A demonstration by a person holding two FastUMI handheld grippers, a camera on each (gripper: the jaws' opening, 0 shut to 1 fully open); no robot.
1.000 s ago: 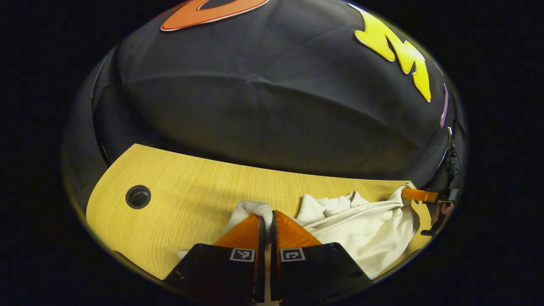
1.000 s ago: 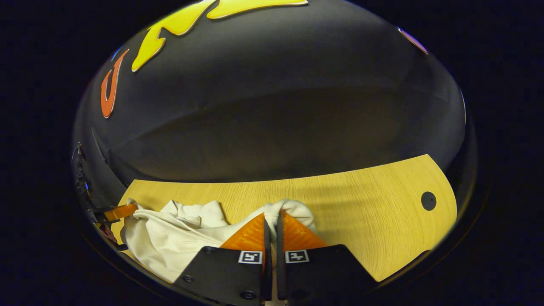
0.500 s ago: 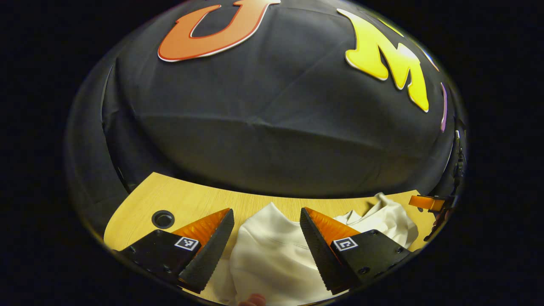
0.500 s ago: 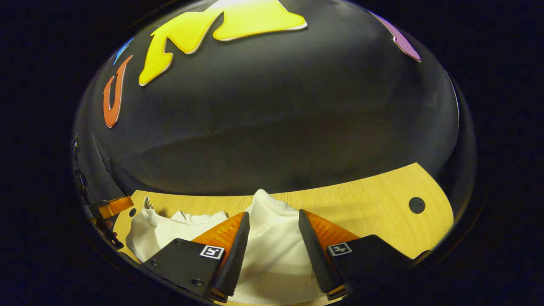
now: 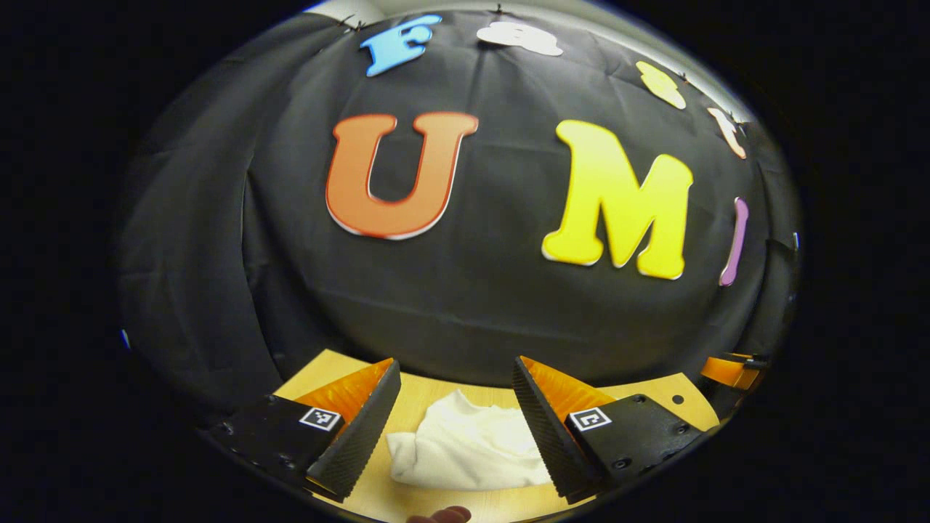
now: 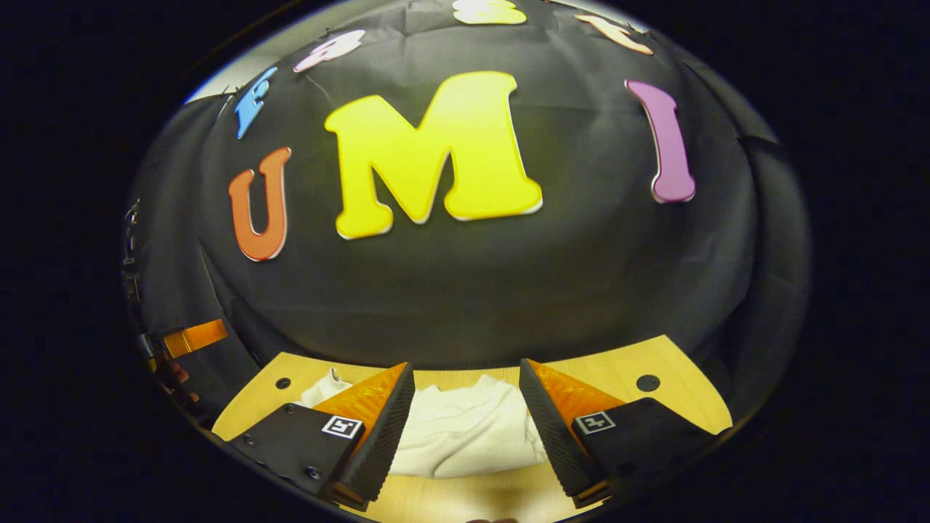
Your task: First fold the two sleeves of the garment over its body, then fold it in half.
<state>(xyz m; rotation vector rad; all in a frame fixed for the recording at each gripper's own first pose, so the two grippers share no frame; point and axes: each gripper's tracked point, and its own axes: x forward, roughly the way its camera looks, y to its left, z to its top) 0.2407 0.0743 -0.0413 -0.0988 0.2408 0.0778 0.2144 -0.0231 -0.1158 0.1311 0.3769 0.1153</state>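
A cream white garment (image 5: 465, 447) lies bunched in a low folded heap on the wooden table (image 5: 654, 392). In the left gripper view my left gripper (image 5: 456, 378) stands open above and short of it, with nothing between its fingers. The right gripper view shows the same garment (image 6: 465, 428) on the table (image 6: 625, 363), with my right gripper (image 6: 465, 381) open and empty above it. The other gripper's finger (image 5: 730, 370) shows at the far right of the left gripper view, and at the far left (image 6: 192, 335) of the right gripper view.
The table has round cable holes (image 6: 647, 383) near its back corners, a small one (image 6: 282, 382) at the left. A fingertip (image 5: 443, 516) of the holding hand peeks in at the bottom edge. The black cloth wall rises just behind the table.
A second ago both grippers were shut on the garment's edge. They opened, let it drop onto the table, and have since lifted and pulled back, so the garment looks smaller and farther below.
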